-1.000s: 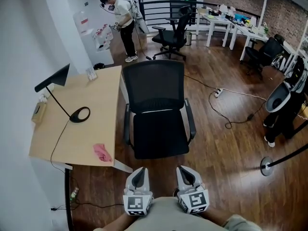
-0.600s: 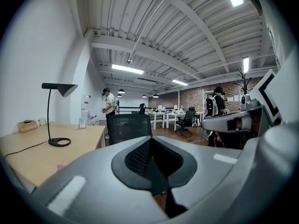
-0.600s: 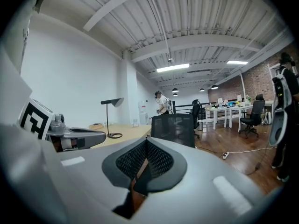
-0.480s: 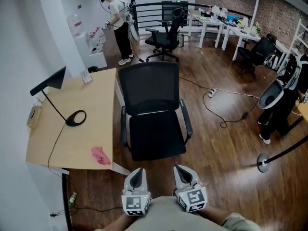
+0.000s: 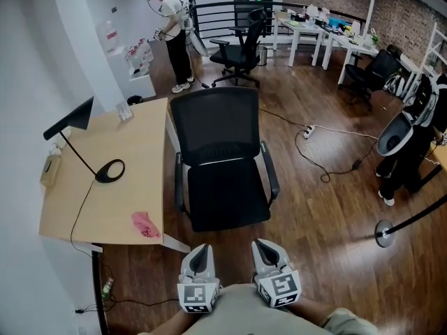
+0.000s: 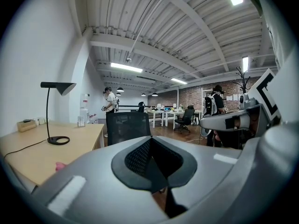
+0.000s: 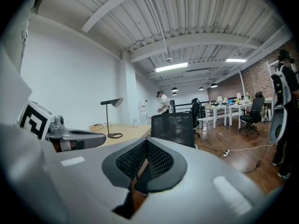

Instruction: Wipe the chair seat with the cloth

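A black office chair (image 5: 223, 173) with a mesh back stands in the middle of the head view, its seat (image 5: 227, 197) bare. A pink cloth (image 5: 145, 224) lies crumpled on the near right corner of the wooden desk (image 5: 112, 180), left of the chair. My left gripper (image 5: 200, 257) and right gripper (image 5: 267, 252) are held low, side by side, close to my body and short of the chair. Both are shut with nothing between the jaws. The chair back (image 7: 175, 127) shows ahead in the right gripper view, and the chair back (image 6: 128, 127) in the left one.
A black desk lamp (image 5: 87, 142) stands on the desk, its cord running to the floor. A person (image 5: 173, 33) stands by the far wall. A power strip and cable (image 5: 328, 155) lie on the wood floor at right. A stanchion base (image 5: 385, 234) sits at far right.
The view shifted slightly, so the chair and desk sit a little more to the left. Both grippers stay where they were, shut.
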`<state>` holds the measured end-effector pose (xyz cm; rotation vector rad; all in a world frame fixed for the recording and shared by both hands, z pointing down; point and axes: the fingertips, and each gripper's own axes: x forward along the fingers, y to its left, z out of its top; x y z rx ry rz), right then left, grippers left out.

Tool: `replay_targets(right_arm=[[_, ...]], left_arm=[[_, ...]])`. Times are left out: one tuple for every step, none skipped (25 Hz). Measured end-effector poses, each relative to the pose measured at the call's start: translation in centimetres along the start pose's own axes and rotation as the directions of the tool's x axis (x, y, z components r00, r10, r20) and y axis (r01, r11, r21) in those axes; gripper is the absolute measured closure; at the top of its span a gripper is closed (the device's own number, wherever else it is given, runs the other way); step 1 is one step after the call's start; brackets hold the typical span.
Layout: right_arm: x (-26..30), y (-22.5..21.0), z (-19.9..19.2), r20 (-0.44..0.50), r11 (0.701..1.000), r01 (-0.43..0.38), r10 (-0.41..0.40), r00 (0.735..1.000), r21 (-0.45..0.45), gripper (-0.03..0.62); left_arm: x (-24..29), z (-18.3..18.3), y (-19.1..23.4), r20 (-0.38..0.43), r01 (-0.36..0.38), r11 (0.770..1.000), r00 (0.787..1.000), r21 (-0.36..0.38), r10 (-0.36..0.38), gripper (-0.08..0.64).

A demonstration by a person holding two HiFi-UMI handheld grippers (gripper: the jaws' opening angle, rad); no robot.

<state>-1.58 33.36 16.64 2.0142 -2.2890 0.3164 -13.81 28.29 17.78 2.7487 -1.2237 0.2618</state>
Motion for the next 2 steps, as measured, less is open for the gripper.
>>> replay_targets(right_arm=[[-0.11, -0.12, 0.02, -0.002, 1.000, -0.001, 0.001, 1.000, 0.001, 0.592], [-0.22, -0.23, 0.05, -0.004, 1.000, -0.001, 0.001, 1.000, 0.003, 0.592]], left_arm=[[0.02, 0.00, -0.19, -0.001, 0.000, 1.000, 1.000, 0.000, 0.000, 0.555], [0.04, -0.01, -0.37, -0.002, -0.001, 1.000, 1.000, 0.000, 0.001, 0.555]])
